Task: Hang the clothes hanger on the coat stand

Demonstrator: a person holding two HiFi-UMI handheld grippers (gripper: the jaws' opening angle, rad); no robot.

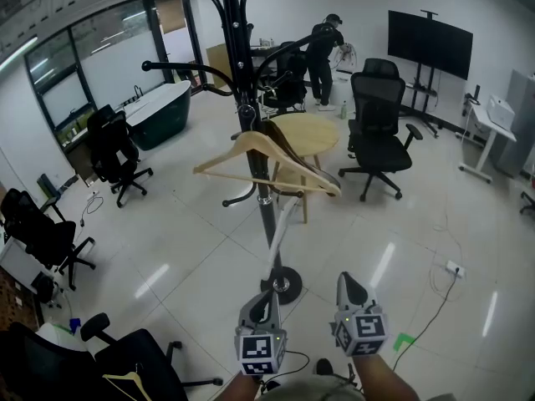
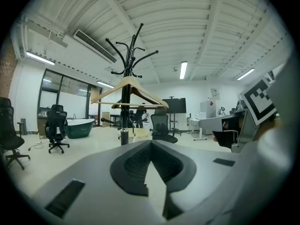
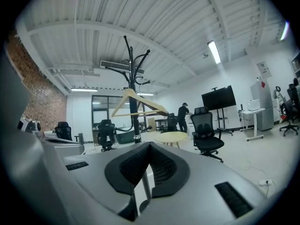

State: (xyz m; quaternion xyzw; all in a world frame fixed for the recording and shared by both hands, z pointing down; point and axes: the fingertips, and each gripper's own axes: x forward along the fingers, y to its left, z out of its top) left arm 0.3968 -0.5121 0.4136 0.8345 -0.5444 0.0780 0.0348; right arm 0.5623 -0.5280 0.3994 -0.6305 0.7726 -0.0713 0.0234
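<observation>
Hanger (image 1: 266,162): wooden, hung by its hook on a low arm of the stand (image 1: 266,217), tilted, right end lower (hook itself hard to pick out against the pole).
Stand: black, upright, at 12 o'clock from both grippers, apart from them.
Left gripper (image 2: 151,143): jaws together, nothing between them, pointing at the stand.
Right gripper (image 3: 150,145): jaws together, empty, near the left one at its 3 o'clock.
Table (image 1: 316,132): round, pale wood, just behind the stand at 1 o'clock.
Chair (image 1: 376,119): black, at 2 o'clock from the stand, beside the table.
Tub (image 1: 159,111): dark, at 10 o'clock, by the glass wall.
Person (image 1: 322,57): far off, near 1 o'clock.
</observation>
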